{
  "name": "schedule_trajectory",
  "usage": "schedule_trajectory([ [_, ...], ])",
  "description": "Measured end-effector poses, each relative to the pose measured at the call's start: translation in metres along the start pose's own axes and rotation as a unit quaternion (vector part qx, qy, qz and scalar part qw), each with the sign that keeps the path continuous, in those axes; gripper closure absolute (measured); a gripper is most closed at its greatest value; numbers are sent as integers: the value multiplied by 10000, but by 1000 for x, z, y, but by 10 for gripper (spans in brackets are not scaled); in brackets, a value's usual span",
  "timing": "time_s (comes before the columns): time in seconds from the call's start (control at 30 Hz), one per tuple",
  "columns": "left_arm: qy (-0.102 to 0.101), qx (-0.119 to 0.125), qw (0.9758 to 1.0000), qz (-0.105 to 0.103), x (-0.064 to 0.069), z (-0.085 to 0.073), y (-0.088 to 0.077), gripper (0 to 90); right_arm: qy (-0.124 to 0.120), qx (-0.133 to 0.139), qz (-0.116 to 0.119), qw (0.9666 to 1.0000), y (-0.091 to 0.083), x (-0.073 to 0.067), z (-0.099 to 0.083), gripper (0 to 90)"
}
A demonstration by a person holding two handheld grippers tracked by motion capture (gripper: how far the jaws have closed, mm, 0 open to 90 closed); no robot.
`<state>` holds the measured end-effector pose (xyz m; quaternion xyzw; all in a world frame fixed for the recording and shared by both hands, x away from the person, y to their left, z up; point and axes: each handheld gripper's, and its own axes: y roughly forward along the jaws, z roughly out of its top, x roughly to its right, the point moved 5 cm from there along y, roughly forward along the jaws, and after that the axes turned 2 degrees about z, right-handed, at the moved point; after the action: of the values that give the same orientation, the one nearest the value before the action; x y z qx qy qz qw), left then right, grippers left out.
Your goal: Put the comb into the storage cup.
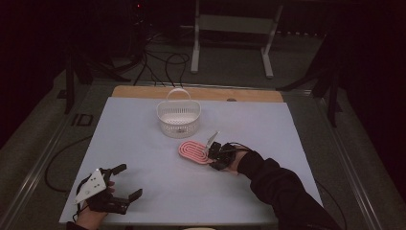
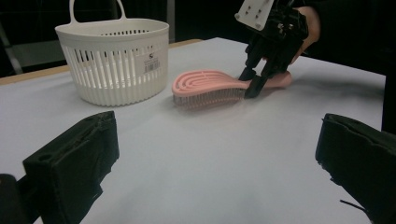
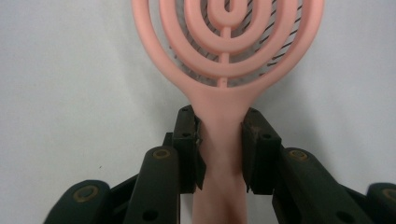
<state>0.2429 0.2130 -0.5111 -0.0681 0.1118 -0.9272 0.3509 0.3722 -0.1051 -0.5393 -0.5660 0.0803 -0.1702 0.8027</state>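
Right gripper (image 1: 216, 154) clamps the pink hairbrush (image 1: 194, 152) by its handle neck, brush flat on the table (image 1: 143, 143) beside the basket (image 1: 178, 117) (likely destination). Lift level. Left gripper (image 1: 115, 184) spread, empty.

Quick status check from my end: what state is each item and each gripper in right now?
Pink hairbrush: lying flat on the table, bristles down, handle clamped.
White basket: upright, handle raised, nothing visible inside.
Right gripper: shut on the hairbrush handle.
Left gripper: open, holding nothing, near the table's front left corner.
Table cover: flat, light sheet.
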Motion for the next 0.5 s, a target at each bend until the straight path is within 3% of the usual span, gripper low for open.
schedule_trajectory([
  [0.3,22,-2,10000,9,0,0,0,3,-108,351,-6,9993,-15,-2,6,704],
  [0.33,21,-4,10000,7,0,0,0,3,-124,525,97,9985,-18,-1,6,704],
  [0.37,14,-3,10000,12,0,0,0,3,-124,525,97,9985,-18,-1,6,704],
  [0.4,24,0,10000,15,0,0,-1,3,47,692,106,9975,-21,-4,5,704],
  [0.47,21,4,10000,14,0,1,-1,3,-23,768,119,9970,-22,-4,5,705],
  [0.5,13,-4,10000,14,0,0,0,3,7,991,219,9948,-24,-6,3,704],
])
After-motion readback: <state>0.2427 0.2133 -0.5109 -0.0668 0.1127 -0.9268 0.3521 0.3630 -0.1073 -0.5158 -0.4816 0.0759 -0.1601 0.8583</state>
